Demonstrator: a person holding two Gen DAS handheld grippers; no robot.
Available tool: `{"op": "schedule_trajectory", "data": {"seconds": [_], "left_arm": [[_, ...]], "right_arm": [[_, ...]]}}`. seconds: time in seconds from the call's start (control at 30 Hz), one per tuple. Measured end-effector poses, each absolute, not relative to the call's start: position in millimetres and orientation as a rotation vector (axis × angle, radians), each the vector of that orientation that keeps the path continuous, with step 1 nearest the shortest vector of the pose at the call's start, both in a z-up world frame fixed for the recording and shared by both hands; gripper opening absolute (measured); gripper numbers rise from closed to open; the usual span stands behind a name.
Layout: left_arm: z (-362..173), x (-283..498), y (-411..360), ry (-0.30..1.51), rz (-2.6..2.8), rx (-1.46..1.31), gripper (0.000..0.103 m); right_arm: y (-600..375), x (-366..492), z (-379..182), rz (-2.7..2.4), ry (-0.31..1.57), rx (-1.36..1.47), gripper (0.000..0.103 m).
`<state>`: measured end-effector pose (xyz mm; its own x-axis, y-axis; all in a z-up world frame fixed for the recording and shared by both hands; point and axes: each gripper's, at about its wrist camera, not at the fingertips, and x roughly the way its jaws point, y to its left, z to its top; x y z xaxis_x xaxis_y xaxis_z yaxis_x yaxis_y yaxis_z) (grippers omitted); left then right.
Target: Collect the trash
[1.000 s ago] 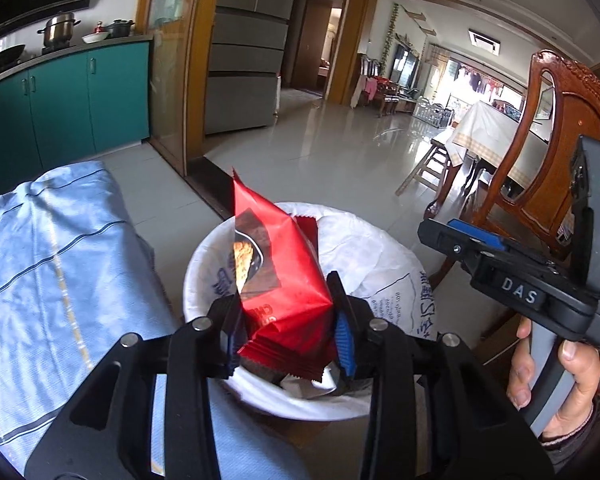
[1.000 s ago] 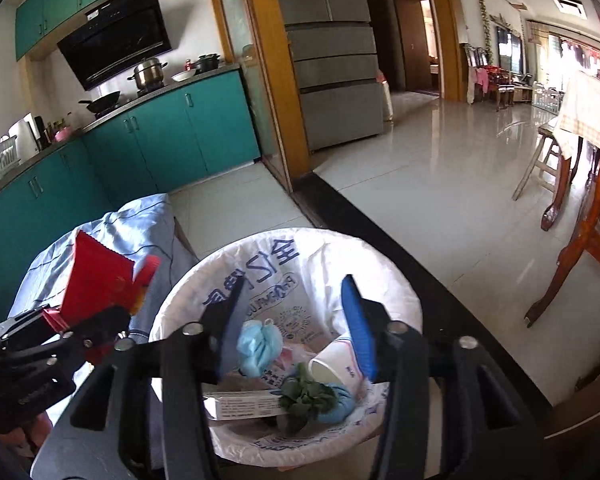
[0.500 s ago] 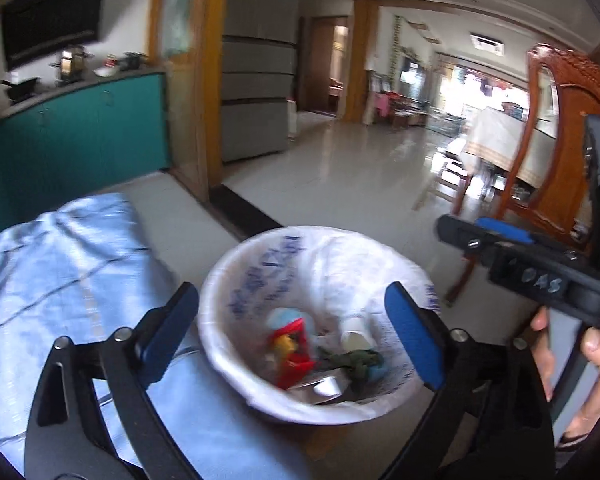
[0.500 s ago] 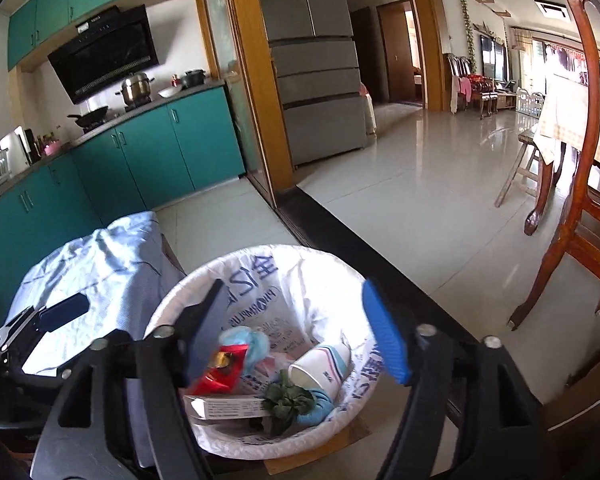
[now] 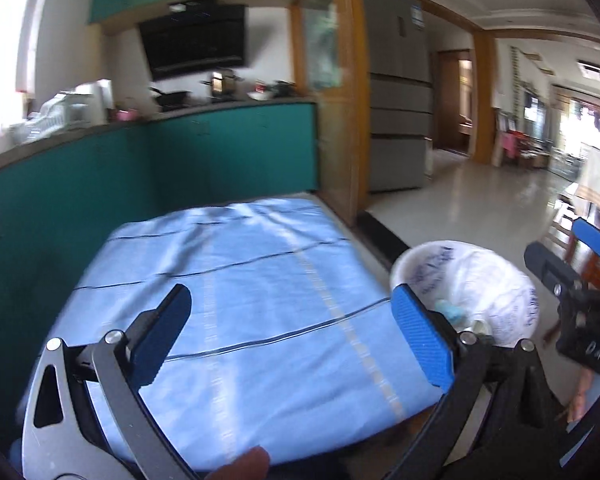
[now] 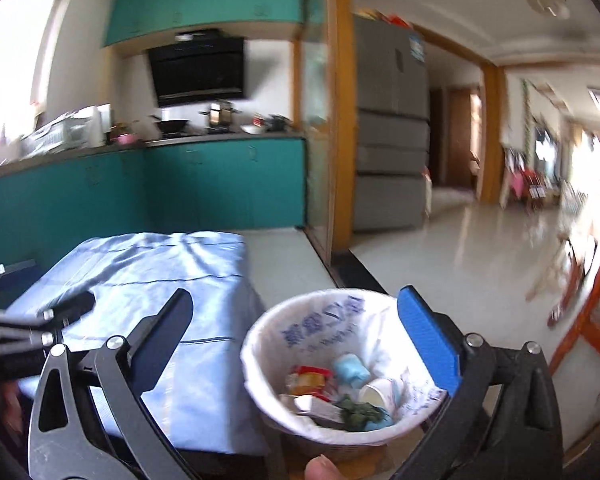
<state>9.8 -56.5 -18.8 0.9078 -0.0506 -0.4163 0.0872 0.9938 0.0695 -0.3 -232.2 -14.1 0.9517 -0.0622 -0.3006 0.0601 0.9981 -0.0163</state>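
A round bin lined with a white printed bag [image 6: 332, 320] stands beside the table; it also shows in the left wrist view [image 5: 480, 264]. Inside lie a red snack wrapper [image 6: 310, 378], a light blue scrap [image 6: 350, 366], a paper cup [image 6: 378, 394], a small white box [image 6: 320, 408] and a green crumpled piece [image 6: 360, 414]. My left gripper [image 5: 288, 340] is open and empty above the blue tablecloth [image 5: 260, 288]. My right gripper [image 6: 296, 344] is open and empty above the bin's left rim. The right gripper's body shows in the left wrist view [image 5: 572, 292].
The table under the blue cloth [image 6: 152, 272] sits left of the bin. Teal kitchen cabinets [image 6: 160, 192] with pots run behind it. A grey fridge [image 6: 392, 136] and wooden door frame [image 6: 340, 120] stand beyond. A wooden chair [image 6: 592, 320] is at right on tiled floor.
My left gripper opened and dropped the red snack wrapper into the bin, then swung left over the tablecloth. My right gripper pulled back and up from the bin.
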Motion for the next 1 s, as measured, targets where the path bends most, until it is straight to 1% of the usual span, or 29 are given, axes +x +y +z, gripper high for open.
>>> {"op": "schedule_trajectory", "data": {"seconds": [0.27,0.53,1.0], "left_arm": [[-1,-36,-9,0.378,0.019,0.04,0.1],[5,-59,-5,0.357,0.03,0.063,0.1],[10,-67,-3,0.326,0.036,0.079,0.1]], "right_arm": [[-184,-22,-10,0.05,0.292,-0.054,0.1],[-174,-39,1,0.059,0.269,-0.031,0.1],[-167,-54,4,0.033,0.241,-0.031,0.1]]}}
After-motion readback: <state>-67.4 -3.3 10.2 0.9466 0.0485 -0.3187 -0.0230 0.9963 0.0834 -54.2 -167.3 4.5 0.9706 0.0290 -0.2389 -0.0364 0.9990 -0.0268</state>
